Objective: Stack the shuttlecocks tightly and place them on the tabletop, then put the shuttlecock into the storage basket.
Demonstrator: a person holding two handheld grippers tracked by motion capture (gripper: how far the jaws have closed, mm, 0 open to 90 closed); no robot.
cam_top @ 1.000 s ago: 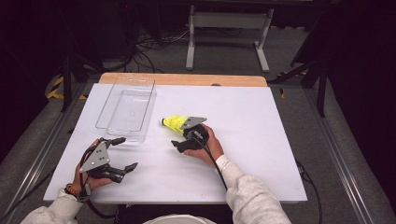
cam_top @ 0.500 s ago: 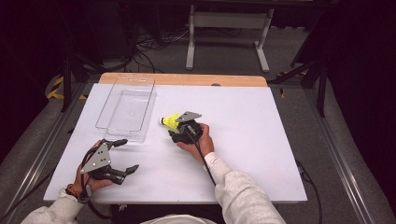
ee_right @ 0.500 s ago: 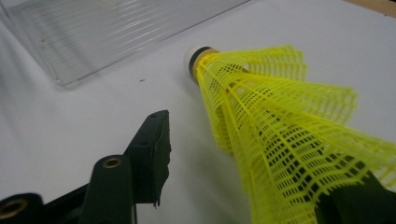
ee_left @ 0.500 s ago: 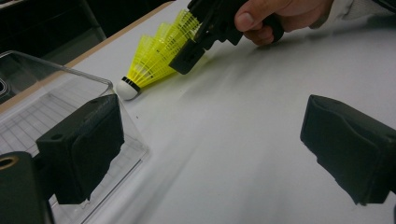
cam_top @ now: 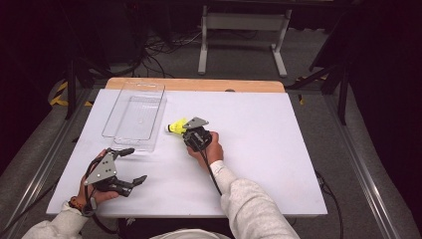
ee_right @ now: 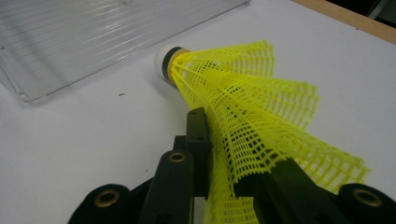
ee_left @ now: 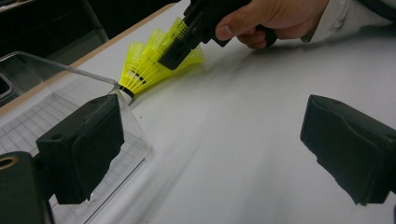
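A yellow mesh shuttlecock (cam_top: 175,126) with a white cork lies on the white table, cork toward the clear box (cam_top: 137,114). My right gripper (cam_top: 188,130) has just been closing and is now shut on the shuttlecock's skirt (ee_right: 243,102), which is flattened between its jaws (ee_right: 229,154). In the left gripper view the shuttlecock (ee_left: 149,63) sits beside the box corner, with the right gripper (ee_left: 180,44) pinching it. My left gripper (cam_top: 135,164) rests open near the table's front left, its pads (ee_left: 84,144) wide apart with nothing between them.
The clear plastic box (ee_left: 46,93) stands empty at the table's back left, its near corner close to the shuttlecock's cork. A wooden strip (cam_top: 199,84) edges the table's far side. Dark floor, cables and a metal stand (cam_top: 244,30) lie beyond.
The right gripper's jaws closed on the shuttlecock's skirt and it shifted slightly left toward the box. The left gripper stayed where it was.
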